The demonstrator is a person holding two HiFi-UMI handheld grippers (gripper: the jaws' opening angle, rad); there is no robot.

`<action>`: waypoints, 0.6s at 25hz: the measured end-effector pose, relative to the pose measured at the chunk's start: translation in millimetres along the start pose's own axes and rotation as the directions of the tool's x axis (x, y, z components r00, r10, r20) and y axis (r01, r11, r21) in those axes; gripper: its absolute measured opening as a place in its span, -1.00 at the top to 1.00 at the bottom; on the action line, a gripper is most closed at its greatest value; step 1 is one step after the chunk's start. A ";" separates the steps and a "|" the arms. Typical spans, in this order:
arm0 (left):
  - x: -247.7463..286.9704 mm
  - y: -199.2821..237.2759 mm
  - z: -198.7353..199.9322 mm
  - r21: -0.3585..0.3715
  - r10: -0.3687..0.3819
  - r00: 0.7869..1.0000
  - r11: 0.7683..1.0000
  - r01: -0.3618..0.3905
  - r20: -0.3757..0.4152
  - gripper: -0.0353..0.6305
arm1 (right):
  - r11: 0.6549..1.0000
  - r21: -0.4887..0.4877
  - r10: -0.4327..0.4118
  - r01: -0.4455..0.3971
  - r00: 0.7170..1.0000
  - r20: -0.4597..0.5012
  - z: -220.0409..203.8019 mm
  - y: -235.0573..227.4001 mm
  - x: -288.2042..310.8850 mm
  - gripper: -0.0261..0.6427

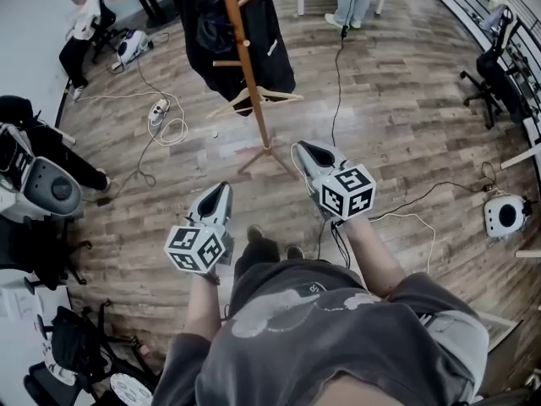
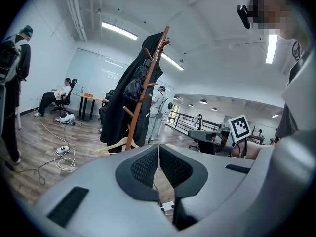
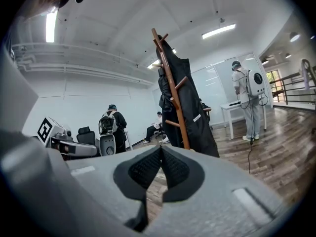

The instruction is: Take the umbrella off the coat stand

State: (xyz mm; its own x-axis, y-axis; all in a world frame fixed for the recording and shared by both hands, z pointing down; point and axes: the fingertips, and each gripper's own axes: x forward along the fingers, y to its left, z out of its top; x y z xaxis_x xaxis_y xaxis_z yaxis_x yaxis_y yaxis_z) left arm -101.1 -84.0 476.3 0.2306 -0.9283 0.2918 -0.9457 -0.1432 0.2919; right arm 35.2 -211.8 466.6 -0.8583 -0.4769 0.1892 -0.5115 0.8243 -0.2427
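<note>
You hold both grippers out in front of you, well short of the coat stand point(image 1: 246, 57), which rises from the wooden floor point(image 1: 406, 100) ahead. Your left gripper point(image 1: 221, 189) has its jaws pressed together with nothing between them. Your right gripper point(image 1: 303, 150) is the same, its pads meeting and empty. A long black coat point(image 1: 199, 24) hangs on the stand, on its left side in the head view. In the left gripper view a dark bundle point(image 2: 134, 90) hangs bunched from a peg against the coat. It may be the umbrella, though you cannot tell for certain. A wooden hanger point(image 1: 254, 100) rests low at the stand's foot. A power strip point(image 1: 158, 111) lies on the floor to its left.
</note>
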 end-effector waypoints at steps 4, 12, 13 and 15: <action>12.8 11.6 7.2 0.004 -0.009 1.000 1.000 0.009 -0.004 0.86 | 1.000 0.011 -0.009 0.009 1.000 -0.013 -3.5 -6.5 11.9 0.93; 55.8 42.6 37.7 0.018 -0.058 0.998 0.998 0.057 0.037 0.86 | 0.998 -0.010 -0.060 0.060 0.998 -0.004 11.7 -32.1 42.0 0.93; 62.2 48.6 43.4 0.020 -0.063 0.997 0.998 0.062 0.044 0.86 | 0.998 -0.013 -0.068 0.068 0.998 -0.004 14.4 -37.2 48.5 0.93; 75.2 61.7 54.8 0.019 -0.074 0.996 0.997 0.073 0.056 0.86 | 0.996 -0.014 -0.088 0.088 0.996 -0.001 20.7 -48.5 62.8 0.93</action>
State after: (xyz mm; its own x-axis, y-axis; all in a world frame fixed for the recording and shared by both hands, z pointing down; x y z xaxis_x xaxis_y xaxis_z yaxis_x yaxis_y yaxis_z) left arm -154.6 -181.4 466.3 0.2863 -0.9331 0.2177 -0.9306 -0.2166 0.2951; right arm 5.3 -288.0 470.6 -0.8098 -0.5473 0.2112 -0.5845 0.7833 -0.2116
